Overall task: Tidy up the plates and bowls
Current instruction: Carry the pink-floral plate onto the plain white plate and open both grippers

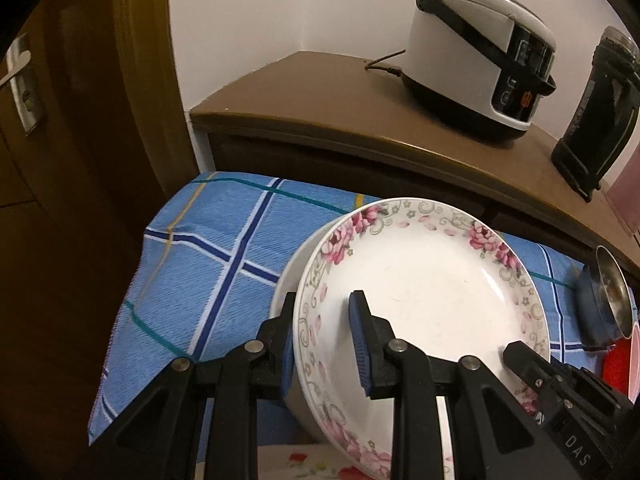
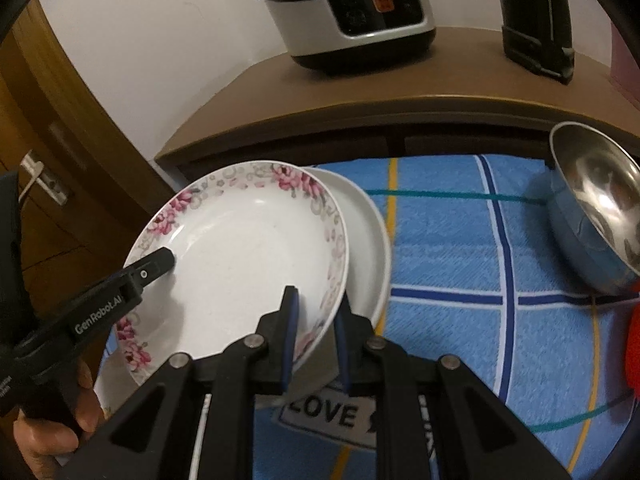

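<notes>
Two tools pinch one floral plate (image 1: 416, 292) by opposite rims: the left tool (image 1: 324, 344) clamps its left edge, the right tool (image 2: 314, 340) its right edge, pads pressed on the china. Between them the plate hangs tilted over a plain white plate (image 2: 368, 232) lying on the blue checked cloth (image 2: 448, 240), near a steel bowl (image 2: 596, 208). My reading: stacking is under way. Next, the floral plate needs levelling, centring over the white one, lowering gently, and both grips freeing together.

Blue checked cloth (image 2: 448, 240) under steel bowl (image 2: 592, 216).
</notes>
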A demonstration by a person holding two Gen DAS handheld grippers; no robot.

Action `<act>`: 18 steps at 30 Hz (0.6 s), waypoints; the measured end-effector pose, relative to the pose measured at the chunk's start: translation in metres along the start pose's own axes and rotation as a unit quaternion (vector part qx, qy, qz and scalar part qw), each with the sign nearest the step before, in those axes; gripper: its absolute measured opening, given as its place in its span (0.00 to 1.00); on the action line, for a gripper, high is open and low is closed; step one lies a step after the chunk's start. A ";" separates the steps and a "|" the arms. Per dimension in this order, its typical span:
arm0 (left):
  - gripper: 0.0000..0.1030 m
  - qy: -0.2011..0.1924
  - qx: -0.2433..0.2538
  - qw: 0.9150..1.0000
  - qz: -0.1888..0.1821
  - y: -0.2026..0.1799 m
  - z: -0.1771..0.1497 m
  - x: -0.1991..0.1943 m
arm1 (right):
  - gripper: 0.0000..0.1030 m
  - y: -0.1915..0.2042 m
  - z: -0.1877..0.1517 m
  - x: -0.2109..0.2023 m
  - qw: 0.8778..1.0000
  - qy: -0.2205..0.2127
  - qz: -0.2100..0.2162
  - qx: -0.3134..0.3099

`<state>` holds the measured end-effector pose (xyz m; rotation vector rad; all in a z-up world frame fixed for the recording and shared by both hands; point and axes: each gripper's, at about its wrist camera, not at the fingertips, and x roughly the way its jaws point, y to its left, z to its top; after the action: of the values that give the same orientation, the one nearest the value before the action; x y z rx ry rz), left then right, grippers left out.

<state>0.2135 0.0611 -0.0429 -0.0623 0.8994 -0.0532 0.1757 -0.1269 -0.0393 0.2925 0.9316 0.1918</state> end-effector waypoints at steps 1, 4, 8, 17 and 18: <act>0.28 0.002 0.002 1.000 0.001 -0.002 0.001 0.002 | 0.17 -0.003 0.001 0.000 1.000 -0.001 -0.002 0.000; 0.29 0.009 0.010 1.000 0.008 -0.005 0.000 0.009 | 0.17 -0.008 0.003 0.001 1.000 -0.004 -0.010 0.000; 0.30 0.028 0.013 0.999 0.018 -0.007 -0.003 0.019 | 0.17 -0.009 0.008 0.007 1.000 -0.009 -0.023 -0.009; 0.30 0.026 0.028 0.999 0.033 -0.014 -0.003 0.015 | 0.19 -0.004 0.009 0.015 0.998 -0.020 -0.048 -0.029; 0.30 0.027 0.029 0.999 0.034 -0.014 -0.003 0.015 | 0.20 -0.004 0.008 0.017 0.998 -0.019 -0.046 -0.027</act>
<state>0.2205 0.0460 -0.0551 0.0232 0.9525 -0.0184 0.1923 -0.1268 -0.0488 0.2023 0.8988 0.1250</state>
